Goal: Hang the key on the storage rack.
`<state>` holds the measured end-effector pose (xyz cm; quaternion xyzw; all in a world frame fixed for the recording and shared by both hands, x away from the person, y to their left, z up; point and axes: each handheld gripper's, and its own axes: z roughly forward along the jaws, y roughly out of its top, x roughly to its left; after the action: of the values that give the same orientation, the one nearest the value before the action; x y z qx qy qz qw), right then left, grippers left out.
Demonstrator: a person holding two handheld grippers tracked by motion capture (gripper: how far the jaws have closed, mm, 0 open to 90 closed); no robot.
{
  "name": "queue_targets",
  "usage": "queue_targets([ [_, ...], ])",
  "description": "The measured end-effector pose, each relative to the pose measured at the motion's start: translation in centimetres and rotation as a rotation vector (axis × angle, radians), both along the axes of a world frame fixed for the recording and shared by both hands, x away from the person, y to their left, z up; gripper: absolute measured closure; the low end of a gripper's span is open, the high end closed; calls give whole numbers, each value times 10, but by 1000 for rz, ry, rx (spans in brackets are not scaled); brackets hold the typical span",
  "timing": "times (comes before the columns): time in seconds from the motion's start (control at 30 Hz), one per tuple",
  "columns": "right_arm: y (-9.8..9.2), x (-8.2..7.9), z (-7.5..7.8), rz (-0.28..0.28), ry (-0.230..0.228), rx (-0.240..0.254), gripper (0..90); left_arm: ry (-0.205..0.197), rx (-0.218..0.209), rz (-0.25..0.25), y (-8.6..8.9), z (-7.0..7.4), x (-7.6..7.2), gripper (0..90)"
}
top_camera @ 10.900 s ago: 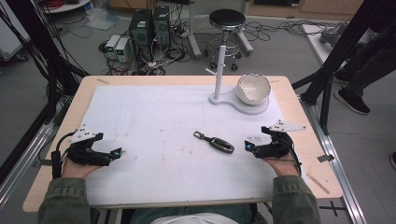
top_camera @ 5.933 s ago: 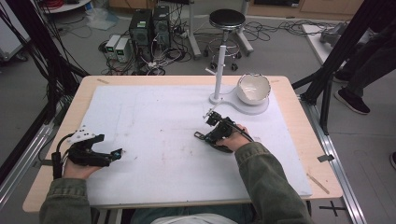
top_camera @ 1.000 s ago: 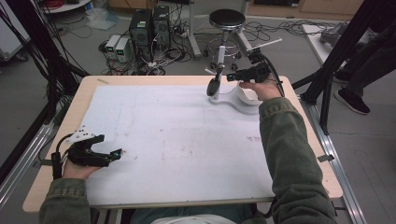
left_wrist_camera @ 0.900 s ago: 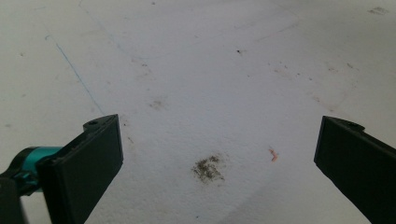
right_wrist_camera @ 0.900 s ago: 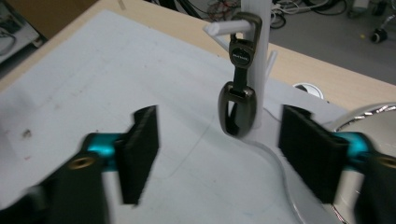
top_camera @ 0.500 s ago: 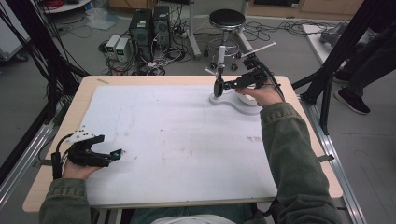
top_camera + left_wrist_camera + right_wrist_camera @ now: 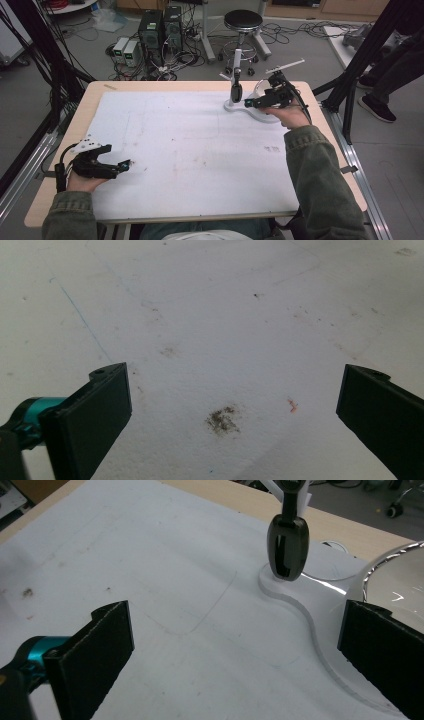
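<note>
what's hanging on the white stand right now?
A dark key fob hangs on the white stand, over its clear base. The hook itself is cropped out.

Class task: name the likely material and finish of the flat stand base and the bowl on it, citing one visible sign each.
Stand base: probably clear acrylic, glossy; its edge looks see-through and catches light. Bowl: probably polished metal; its rim gives bright mirror-like glints, though glazed ceramic can't be excluded.

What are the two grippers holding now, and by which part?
Nothing. The left gripper is open over the white mat; the right gripper is open beside the hanging car key.
</note>
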<state>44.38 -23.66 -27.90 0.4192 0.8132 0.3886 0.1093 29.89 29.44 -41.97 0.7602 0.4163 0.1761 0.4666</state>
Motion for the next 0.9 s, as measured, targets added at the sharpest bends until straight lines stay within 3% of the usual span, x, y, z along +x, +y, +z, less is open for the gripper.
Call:
queue_targets([
  [0.33, -16, -25, -27, 11, -5, 9, 5, 3, -1, 0, 0, 0, -1, 17],
  [0.47, -23, -34, -35, 10, -23, 11, 5, 5, 0, -3, 0, 0, -1, 17],
  [0.73, -39, -51, -59, 24, -78, 77, 5, 7, 4, -3, 0, 0, -2, 17],
  [0.9, -46, -65, -74, 0, -97, 58, 5, 13, 6, -4, 0, -1, -2, 17],
])
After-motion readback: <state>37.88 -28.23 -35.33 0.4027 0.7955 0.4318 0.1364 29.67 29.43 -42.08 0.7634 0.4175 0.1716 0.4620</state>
